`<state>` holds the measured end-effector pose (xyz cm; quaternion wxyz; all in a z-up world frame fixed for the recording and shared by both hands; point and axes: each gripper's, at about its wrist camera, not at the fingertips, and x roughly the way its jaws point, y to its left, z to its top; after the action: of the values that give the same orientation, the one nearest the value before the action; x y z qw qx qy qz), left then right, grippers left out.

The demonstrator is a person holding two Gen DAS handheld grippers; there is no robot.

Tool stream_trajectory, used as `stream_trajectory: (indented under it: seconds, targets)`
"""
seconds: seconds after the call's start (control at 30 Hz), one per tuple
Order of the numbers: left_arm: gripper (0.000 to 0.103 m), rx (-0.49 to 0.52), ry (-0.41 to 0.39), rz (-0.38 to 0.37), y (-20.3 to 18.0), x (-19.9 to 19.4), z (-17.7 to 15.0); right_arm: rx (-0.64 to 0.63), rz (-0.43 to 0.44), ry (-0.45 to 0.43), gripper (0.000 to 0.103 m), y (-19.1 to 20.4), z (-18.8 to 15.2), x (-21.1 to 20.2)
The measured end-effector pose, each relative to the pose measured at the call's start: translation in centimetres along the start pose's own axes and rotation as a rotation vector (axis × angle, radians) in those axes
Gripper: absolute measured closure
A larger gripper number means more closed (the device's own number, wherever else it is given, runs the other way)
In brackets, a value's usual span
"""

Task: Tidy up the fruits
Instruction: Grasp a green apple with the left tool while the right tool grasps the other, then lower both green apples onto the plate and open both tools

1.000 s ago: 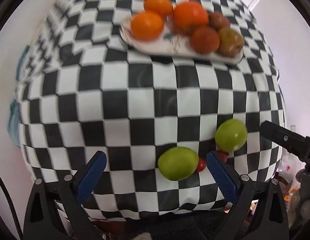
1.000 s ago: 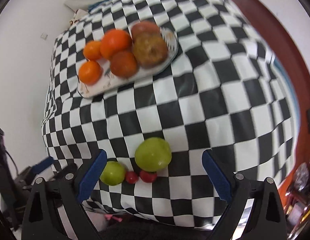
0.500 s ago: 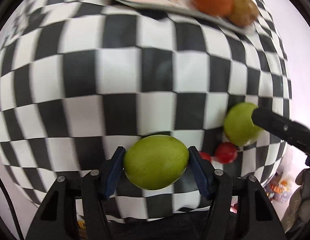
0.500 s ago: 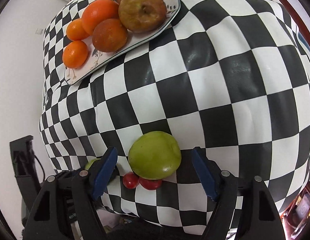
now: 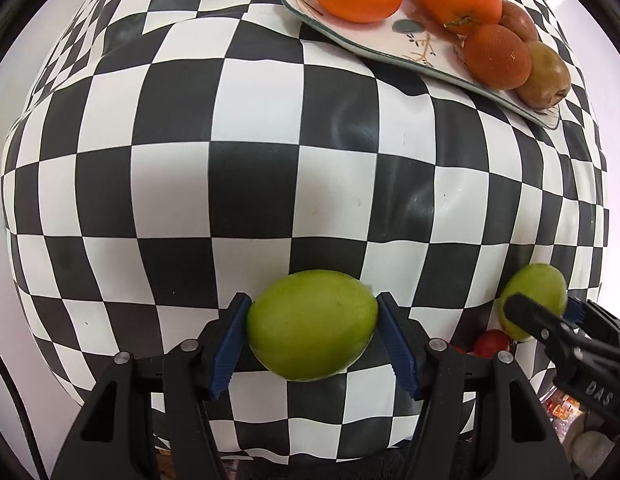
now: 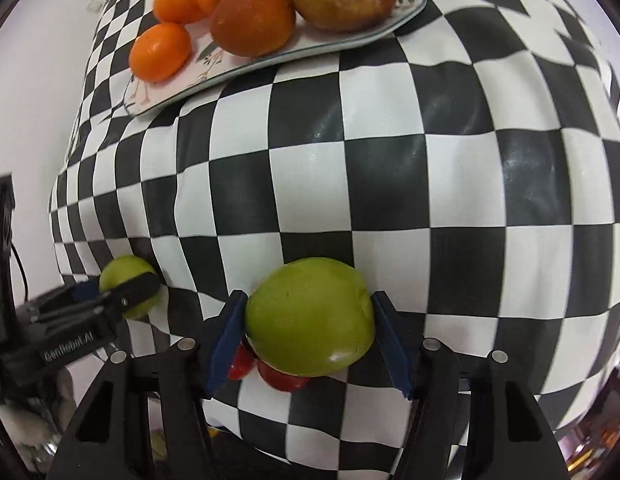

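Clamping my left gripper [image 5: 312, 330] on one green fruit [image 5: 312, 326], I have both pads pressed to its sides at the near edge of the checkered bench [image 5: 249, 184]. My right gripper [image 6: 307, 326] straddles the other green fruit [image 6: 310, 318]; its jaws are closing, pads right at the skin, contact on the right side not quite certain. Two small red fruits [image 6: 277, 372] lie tucked under that one, touching it. The plate [image 5: 414, 46] of oranges sits well apart at the far side. My worry: smooth round skin may squirt out of a shallow pinch, and lifting the right fruit could nudge the red ones off the bench edge just behind.
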<state>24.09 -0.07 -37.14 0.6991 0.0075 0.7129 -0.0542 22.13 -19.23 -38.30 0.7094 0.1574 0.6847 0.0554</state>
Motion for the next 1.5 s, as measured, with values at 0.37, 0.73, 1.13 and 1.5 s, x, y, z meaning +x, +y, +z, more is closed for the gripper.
stream_trajectory:
  seconds: [0.37,0.73,1.13,1.5]
  targets:
    - [0.042,0.001,-0.034,-0.015,-0.5,-1.5,1.5,-0.047,-0.040,-0.019,0.038,0.2,-0.1,0.1]
    - [0.042,-0.102,-0.064,-0.234,1.0,-7.5,7.6,-0.025,0.112,-0.141,0.038,4.1,4.0,-3.7]
    - [0.042,-0.202,-0.015,-0.326,2.6,-6.1,17.6,-0.017,0.155,-0.168,0.038,7.3,12.7,-2.6]
    - [0.042,-0.120,0.046,-0.321,-0.3,-5.7,21.3,0.091,0.205,-0.161,0.038,7.2,14.1,-0.1]
